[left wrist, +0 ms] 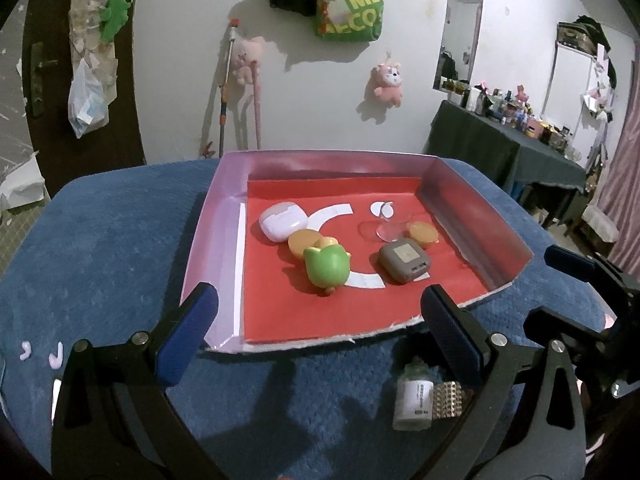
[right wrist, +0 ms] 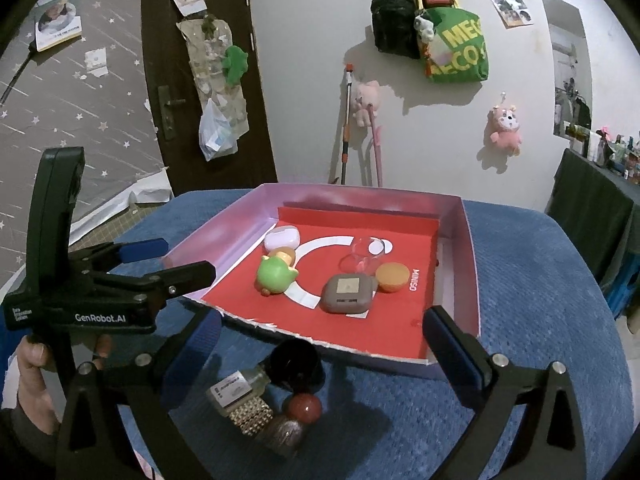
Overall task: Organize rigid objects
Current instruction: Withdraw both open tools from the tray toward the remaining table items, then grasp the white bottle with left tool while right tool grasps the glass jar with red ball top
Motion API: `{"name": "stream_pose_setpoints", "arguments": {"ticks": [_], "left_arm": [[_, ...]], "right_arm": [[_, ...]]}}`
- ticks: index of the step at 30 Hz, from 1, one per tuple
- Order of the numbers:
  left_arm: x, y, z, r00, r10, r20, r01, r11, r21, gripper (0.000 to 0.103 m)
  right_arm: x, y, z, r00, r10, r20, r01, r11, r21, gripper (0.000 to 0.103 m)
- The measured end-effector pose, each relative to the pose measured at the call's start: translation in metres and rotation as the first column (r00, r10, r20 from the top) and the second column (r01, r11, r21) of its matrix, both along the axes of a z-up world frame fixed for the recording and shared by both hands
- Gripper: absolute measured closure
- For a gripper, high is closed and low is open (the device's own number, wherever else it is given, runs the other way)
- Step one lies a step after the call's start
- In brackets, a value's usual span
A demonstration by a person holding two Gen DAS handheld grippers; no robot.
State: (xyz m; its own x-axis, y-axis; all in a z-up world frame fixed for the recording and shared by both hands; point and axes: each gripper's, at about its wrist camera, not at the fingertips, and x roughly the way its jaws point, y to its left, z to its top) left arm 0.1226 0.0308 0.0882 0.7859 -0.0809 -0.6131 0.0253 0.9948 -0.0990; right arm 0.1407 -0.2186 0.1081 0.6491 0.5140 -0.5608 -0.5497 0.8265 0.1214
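A pink box (left wrist: 212, 232) with a red floor sits on a blue cushion. Inside lie a white earbud case (left wrist: 282, 220), a green toy (left wrist: 324, 268), a grey-brown case (left wrist: 404, 260), orange lids (left wrist: 422, 232) and a clear glass piece (left wrist: 386, 232). My left gripper (left wrist: 320, 320) hangs open at the box's near edge, holding nothing. My right gripper (right wrist: 324, 336) is wide open above a small bottle (right wrist: 240, 388), a studded band (right wrist: 250, 414), a black round lid (right wrist: 294, 360) and a red ball (right wrist: 304, 406), which all rest on the cushion in front of the box (right wrist: 468, 264).
The left gripper (right wrist: 188, 258) shows at the left in the right wrist view, held by a hand (right wrist: 32, 372). A dark door (right wrist: 208, 80) and a wall with hanging bags and plush toys stand behind. A cluttered dark table (left wrist: 500, 144) is at the right.
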Motion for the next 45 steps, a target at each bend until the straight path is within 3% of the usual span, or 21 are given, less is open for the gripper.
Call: {"name": "stream_pose_setpoints", "arguments": {"ticks": [19, 45], "left_arm": [[-0.033, -0.010, -0.014, 1.000, 0.011, -0.006, -0.011, 1.000, 0.017, 0.000], [-0.057, -0.016, -0.052, 0.994, -0.026, -0.102, 0.023, 0.999, -0.024, 0.000]], "right_arm": [[-0.041, -0.012, -0.007, 0.998, -0.050, 0.032, 0.049, 0.999, 0.022, 0.000], [-0.071, -0.013, -0.032, 0.999, -0.039, 0.007, 0.039, 0.999, -0.031, 0.000]]}}
